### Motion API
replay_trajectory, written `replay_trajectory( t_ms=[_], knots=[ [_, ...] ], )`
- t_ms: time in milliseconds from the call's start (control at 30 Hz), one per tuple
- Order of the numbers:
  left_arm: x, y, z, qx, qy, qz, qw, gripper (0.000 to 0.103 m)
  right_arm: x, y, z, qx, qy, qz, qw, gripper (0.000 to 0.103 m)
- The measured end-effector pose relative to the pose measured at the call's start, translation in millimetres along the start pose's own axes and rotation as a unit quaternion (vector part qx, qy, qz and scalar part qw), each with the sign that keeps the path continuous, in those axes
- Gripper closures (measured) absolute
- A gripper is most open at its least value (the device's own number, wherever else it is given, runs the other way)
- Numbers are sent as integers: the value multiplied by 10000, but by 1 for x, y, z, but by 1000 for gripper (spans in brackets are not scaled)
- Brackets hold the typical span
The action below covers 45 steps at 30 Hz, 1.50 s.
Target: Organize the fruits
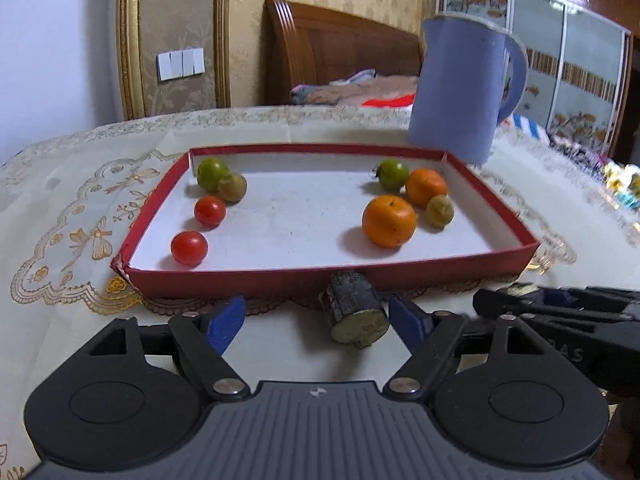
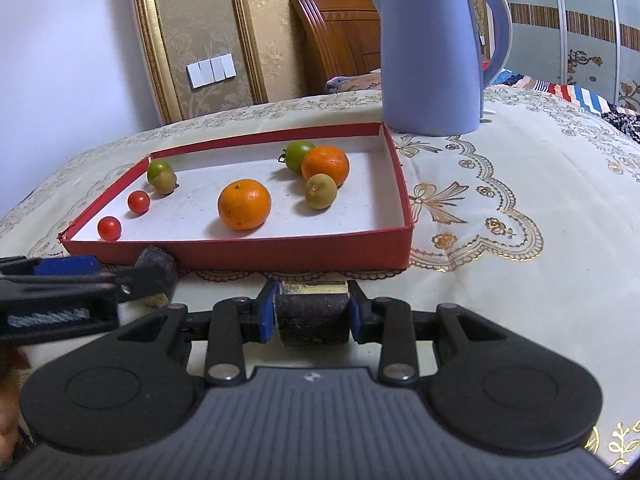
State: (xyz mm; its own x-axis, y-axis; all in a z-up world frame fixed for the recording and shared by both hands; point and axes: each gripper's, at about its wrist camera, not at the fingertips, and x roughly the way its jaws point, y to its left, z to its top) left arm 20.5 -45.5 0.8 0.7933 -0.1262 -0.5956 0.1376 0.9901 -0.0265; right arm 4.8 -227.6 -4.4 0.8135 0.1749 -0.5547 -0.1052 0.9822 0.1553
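Observation:
A red tray [image 1: 256, 283] [image 2: 280, 250] with a white floor holds two red tomatoes [image 1: 189, 247] [image 2: 109, 228], two green tomatoes [image 1: 394, 174] [image 2: 298, 155], two oranges [image 1: 389, 221] [image 2: 244, 204] and two brownish-green small fruits [image 1: 439, 211] [image 2: 320, 191]. My left gripper [image 1: 320, 318] is open on the tablecloth in front of the tray; a dark sugarcane piece [image 1: 355, 312] [image 2: 158, 270] lies between its fingers, near the right one. My right gripper [image 2: 312, 312] is shut on a second dark sugarcane piece [image 2: 313, 318], just before the tray's front wall.
A blue kettle [image 1: 464, 88] [image 2: 434, 52] stands behind the tray's right corner. The embroidered cream tablecloth [image 2: 500, 208] covers the table. A wooden headboard [image 1: 340, 52] and bedding lie beyond. The right gripper's body [image 1: 560, 312] shows beside the left one.

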Motion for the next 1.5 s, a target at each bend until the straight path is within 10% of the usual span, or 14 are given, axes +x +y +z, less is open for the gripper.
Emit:
replay_trajectory(
  t_ms=[500, 667, 867, 1500],
  knots=[
    [15, -1, 2, 64, 378, 73, 9992, 22, 0, 1, 0, -37, 15, -4, 10000, 70],
    [12, -9, -2, 304, 297, -44, 9991, 54, 0, 1, 0, -27, 15, 4, 10000, 70],
    [11, -15, -4, 457, 248, -139, 9986, 68, 0, 1, 0, -29, 14, 3, 10000, 70],
    [4, -17, -8, 614, -1, -38, 9981, 68, -3, 1, -1, -48, -83, 26, 10000, 70]
  ],
)
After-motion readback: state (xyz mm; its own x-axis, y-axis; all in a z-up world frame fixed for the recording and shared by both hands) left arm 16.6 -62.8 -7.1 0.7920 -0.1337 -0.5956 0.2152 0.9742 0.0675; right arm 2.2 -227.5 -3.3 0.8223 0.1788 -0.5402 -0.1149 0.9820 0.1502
